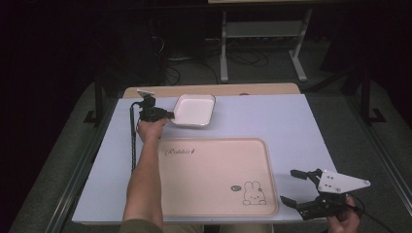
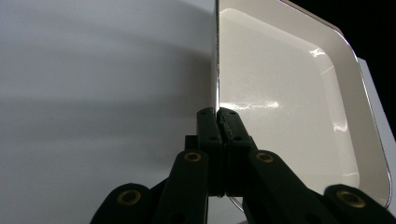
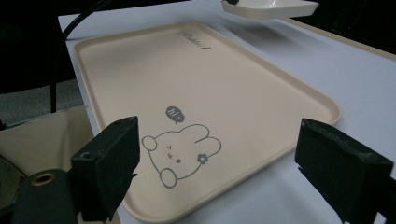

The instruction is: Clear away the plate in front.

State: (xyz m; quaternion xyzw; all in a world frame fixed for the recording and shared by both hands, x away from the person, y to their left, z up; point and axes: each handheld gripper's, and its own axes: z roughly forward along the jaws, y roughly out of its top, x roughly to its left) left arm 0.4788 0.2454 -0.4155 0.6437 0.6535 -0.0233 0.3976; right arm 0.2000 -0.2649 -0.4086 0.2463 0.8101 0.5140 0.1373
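A small cream rectangular dish (image 1: 194,109) is at the back of the table, and my left gripper (image 1: 167,115) is shut on its left rim. In the left gripper view the two black jaws pinch the dish's rim (image 2: 217,70) edge-on, and the dish's glossy inside (image 2: 289,107) is bare. The right gripper view has the dish (image 3: 268,8) lifted off the table, with its shadow below. A large beige tray (image 1: 216,177) with a rabbit drawing (image 1: 253,192) lies in front. My right gripper (image 1: 290,187) rests open at the tray's right front corner, nothing between its jaws.
The table has a pale lilac top (image 1: 291,121) with a wooden strip (image 1: 214,90) along its far edge. A black cable (image 1: 132,141) trails from the left gripper along the forearm. Dark floor and a metal stand (image 1: 262,43) lie beyond the table.
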